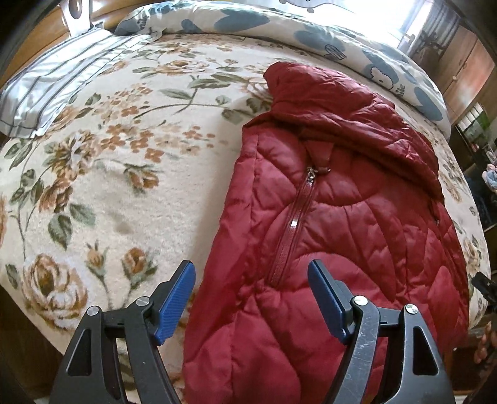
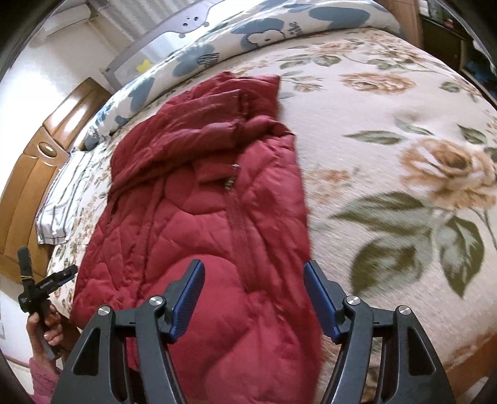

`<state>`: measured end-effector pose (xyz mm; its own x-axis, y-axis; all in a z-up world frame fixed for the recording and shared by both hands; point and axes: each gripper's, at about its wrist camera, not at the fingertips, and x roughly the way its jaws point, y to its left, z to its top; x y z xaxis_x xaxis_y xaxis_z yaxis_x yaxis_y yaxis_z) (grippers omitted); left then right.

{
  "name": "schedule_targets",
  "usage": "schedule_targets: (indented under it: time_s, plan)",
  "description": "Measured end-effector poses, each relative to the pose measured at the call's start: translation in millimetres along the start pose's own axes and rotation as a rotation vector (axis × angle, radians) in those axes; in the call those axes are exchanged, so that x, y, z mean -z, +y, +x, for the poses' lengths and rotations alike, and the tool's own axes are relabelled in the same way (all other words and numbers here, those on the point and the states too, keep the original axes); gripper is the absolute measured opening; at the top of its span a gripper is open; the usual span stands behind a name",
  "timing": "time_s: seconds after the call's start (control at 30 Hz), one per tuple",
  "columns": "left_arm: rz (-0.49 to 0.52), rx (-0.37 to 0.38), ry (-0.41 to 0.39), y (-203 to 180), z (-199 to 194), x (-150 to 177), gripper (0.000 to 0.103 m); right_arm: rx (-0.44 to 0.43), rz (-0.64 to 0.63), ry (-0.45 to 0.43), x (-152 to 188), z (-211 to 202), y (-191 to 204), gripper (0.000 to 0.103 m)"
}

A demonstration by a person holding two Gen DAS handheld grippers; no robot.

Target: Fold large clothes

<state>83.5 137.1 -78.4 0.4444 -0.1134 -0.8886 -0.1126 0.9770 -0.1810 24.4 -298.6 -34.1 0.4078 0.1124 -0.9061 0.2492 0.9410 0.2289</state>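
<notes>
My red quilted jacket (image 1: pixel 326 217) lies zipped on the floral bedspread (image 1: pixel 124 186), hood toward twelve o'clock. It looks narrowed already, sleeves seemingly tucked, so I judge the lengthwise fold remains. My left gripper (image 1: pixel 251 298) hangs spread and empty over its hem edge at six o'clock; my right gripper (image 2: pixel 254 298) is likewise spread, hem between its fingers, nothing pinched.

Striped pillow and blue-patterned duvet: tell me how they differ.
The striped pillow is pale with thin grey lines; the blue-patterned duvet is white with big blue shapes and cartoon figures. The pillow lies flat as a small piece beside the headboard; the duvet is bunched in a long roll along the bed's far edge. Both rest on the floral blanket, apart from the red jacket.
</notes>
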Motion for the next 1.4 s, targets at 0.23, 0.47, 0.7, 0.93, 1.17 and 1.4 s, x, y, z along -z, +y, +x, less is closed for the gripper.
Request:
schedule_targets:
  time_s: [0.23, 0.47, 0.7, 0.93, 1.17, 1.4]
  plan:
    - [-0.037, 0.030, 0.022, 16, 2, 14, 0.077, 0.011, 0.043, 0.028, 17, 2, -21, 0.068]
    - [-0.055, 0.058, 0.053, 24, 8, 24, 0.077, -0.005, 0.036, 0.052, 30, 9, -23, 0.068]
    - [-0.050, 0.073, 0.080, 28, 16, 31, 0.077, -0.021, 0.048, 0.060, 40, 13, -28, 0.068]
    - [-0.084, 0.148, 0.127, 35, 29, 42, 0.077, -0.031, 0.061, 0.080, 53, 16, -29, 0.068]
    - [-0.066, 0.161, 0.137, 34, 32, 48, 0.077, -0.029, 0.048, 0.090, 65, 18, -24, 0.068]
    - [-0.031, 0.147, 0.140, 21, 31, 57, 0.077, -0.044, 0.040, 0.100, 76, 19, -23, 0.066]
